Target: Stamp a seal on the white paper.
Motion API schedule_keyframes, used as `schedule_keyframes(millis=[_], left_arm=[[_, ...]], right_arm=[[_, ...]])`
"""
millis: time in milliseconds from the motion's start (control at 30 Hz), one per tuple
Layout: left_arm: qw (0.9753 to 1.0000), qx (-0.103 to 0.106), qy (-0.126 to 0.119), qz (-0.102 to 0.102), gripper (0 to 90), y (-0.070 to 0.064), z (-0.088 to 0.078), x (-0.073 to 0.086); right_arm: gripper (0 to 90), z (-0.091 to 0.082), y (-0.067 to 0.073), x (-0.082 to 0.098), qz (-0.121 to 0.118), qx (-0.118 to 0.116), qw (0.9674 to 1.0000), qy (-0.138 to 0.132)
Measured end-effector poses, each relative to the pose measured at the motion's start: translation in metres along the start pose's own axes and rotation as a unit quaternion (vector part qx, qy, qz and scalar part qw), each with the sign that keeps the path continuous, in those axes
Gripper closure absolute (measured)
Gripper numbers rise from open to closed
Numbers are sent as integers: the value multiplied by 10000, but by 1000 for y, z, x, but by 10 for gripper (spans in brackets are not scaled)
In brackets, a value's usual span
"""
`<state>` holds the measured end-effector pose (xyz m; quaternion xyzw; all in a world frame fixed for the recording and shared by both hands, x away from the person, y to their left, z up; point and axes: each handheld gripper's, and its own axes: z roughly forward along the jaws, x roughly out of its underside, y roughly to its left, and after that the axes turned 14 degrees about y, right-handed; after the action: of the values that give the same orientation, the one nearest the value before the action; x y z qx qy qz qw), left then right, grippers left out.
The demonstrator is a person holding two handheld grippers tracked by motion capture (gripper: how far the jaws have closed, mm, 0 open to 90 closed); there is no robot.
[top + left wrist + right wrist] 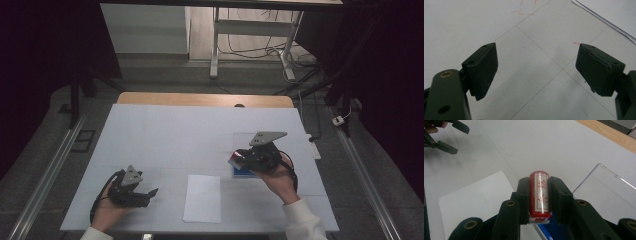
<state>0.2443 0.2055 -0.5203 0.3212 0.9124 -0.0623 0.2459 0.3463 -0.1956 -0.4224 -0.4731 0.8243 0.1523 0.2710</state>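
My right gripper (539,193) is shut on a red stamp (539,195), a clear block with red characters on its face, held above the table. In the high view the right gripper (240,159) holds the stamp (234,160) over a blue ink pad (243,173) at the right of the table. A white sheet of paper (202,198) lies near the front edge, to the left of the stamp; it also lies below and left of the jaws, the paper (469,202). My left gripper (150,192) rests low at the front left, open, nothing between its jaws (536,70).
A clear plastic lid (606,192) lies to the right of the stamp, beside the blue pad (549,230). The table (170,135) is covered in white sheeting with faint crease lines. A wooden edge (200,99) runs along the far side.
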Motion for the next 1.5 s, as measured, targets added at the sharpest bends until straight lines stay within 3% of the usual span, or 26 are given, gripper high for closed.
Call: schedule_keyframes(millis=[700, 1500], left_arm=[[10000, 1, -3, 23, 190, 0, 0, 0], [10000, 4, -21, 14, 190, 0, 0, 0]], right_arm=[[700, 13, 23, -6, -347, -308, 9989, 109], [700, 27, 52, -15, -834, -627, 9942, 275]])
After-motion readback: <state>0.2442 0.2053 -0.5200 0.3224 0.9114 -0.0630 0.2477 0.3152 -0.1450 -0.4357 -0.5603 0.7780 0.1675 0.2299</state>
